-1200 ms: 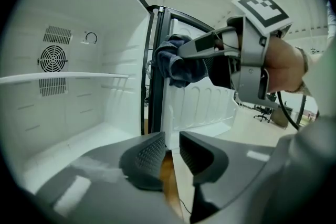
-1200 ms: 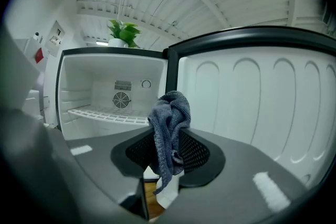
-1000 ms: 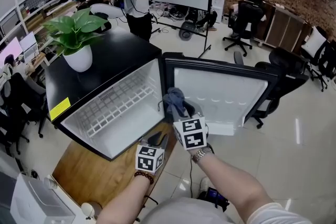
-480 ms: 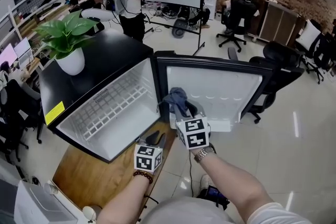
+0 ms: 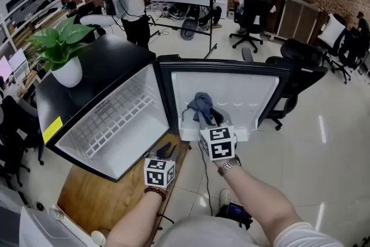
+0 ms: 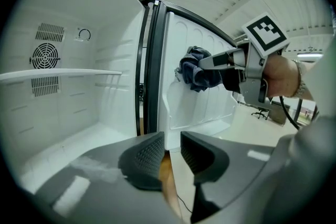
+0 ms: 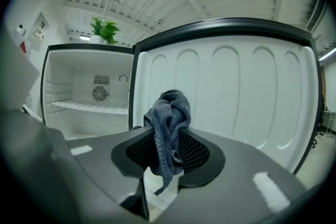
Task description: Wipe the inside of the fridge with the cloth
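Brick-walled office; on a wooden desk (image 5: 87, 194) stands a small black fridge with white plastic lining (image 5: 136, 98), its door (image 5: 248, 92) swung wide. The right gripper (image 7: 167, 152) has its jaws clamped on a bunched grey-blue knitted cloth (image 7: 169, 110), up by the door liner, at 3 o'clock of the cavity. The left gripper (image 6: 170, 150) has its jaws slightly apart and empty. The narrow pinch (a tail dangles free) might slip under rubbing, and pressure could swing the door away. A yellow label (image 5: 51, 129) is too small to read.
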Tool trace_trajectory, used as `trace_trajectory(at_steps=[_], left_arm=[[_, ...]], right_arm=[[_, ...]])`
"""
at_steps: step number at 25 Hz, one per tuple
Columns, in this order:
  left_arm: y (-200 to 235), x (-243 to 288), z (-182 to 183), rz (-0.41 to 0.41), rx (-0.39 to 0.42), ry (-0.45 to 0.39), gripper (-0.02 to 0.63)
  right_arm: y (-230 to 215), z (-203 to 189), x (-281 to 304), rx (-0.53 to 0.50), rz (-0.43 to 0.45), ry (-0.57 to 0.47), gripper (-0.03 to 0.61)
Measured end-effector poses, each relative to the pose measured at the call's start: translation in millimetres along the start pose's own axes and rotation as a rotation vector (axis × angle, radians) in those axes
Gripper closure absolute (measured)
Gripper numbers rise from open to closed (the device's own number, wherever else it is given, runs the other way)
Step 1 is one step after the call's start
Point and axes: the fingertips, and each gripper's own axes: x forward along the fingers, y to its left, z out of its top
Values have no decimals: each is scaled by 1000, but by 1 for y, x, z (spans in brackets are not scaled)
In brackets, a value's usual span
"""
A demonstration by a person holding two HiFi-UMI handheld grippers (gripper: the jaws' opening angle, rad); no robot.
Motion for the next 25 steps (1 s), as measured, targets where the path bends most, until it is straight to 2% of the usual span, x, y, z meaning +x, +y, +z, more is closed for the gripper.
trace_trajectory(at_steps=[25], left_arm=[[-10,13,-6,-8,-27,9,515]], right_arm=[[-149,-40,-75,46,-271,55,459]])
